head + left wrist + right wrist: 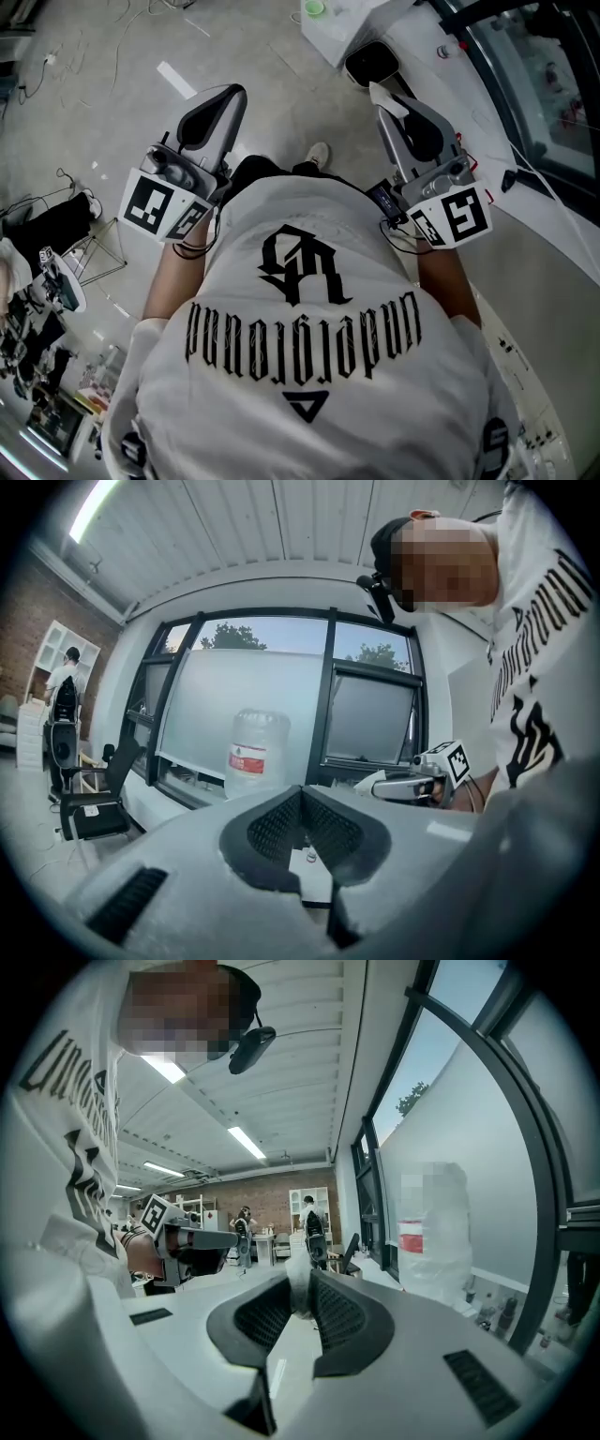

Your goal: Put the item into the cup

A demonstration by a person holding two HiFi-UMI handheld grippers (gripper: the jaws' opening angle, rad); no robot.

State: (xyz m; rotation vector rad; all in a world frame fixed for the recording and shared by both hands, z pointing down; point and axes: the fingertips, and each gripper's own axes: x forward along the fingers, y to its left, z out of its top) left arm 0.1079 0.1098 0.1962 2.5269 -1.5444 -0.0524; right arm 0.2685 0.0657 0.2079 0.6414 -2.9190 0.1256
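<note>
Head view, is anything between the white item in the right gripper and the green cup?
Only a black-lined bin on the floor, between the white item and the green cup; it looks low.

Shirt: white T-shirt point(309, 375), black gothic lettering.
Grippers: left gripper point(225, 92) and right gripper point(398, 111) grey, black-padded.
Cubes: black-and-white marker cubes point(164, 206) behind the jaws.
</note>
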